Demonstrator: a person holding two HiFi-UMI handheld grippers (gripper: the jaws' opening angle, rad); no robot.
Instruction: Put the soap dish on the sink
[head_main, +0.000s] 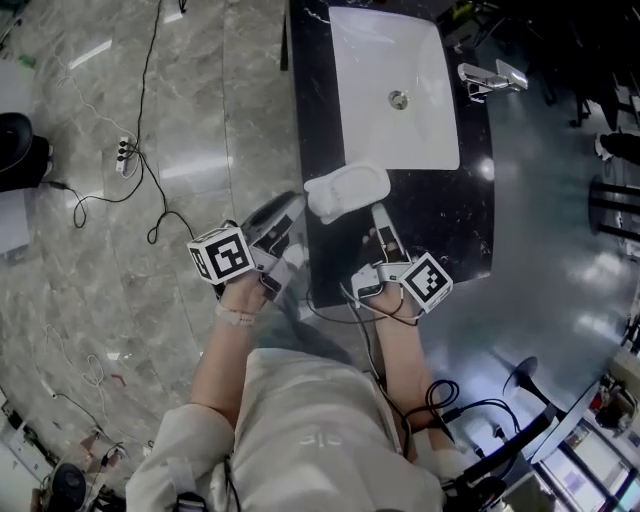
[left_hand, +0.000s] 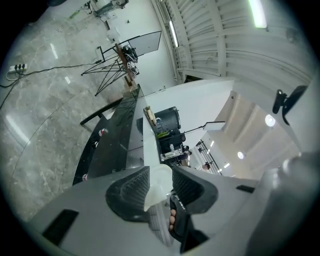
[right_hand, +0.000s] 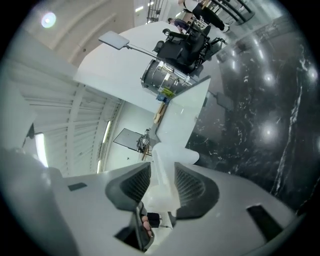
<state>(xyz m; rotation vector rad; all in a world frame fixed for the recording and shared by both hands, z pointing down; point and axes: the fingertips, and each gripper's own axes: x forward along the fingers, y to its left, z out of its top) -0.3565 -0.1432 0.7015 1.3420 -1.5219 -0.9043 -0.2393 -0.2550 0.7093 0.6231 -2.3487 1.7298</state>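
Note:
The white soap dish (head_main: 347, 190) hangs over the near end of the black counter (head_main: 470, 220), just in front of the white sink basin (head_main: 395, 90). Both grippers hold it. My left gripper (head_main: 300, 207) is shut on its left rim and my right gripper (head_main: 379, 214) on its right rim. In the left gripper view the dish's pale edge (left_hand: 157, 185) is pinched between the ribbed pads (left_hand: 132, 192) of the left gripper (left_hand: 160, 186). In the right gripper view the dish (right_hand: 167, 160) sticks up between the jaws of the right gripper (right_hand: 162, 182), with the basin (right_hand: 185, 115) beyond.
A chrome faucet (head_main: 490, 78) stands at the basin's right side. A power strip (head_main: 122, 152) and cables lie on the marble floor to the left. A dark stand (head_main: 520, 420) is at lower right. Equipment and a tripod (left_hand: 117, 62) show beyond the counter.

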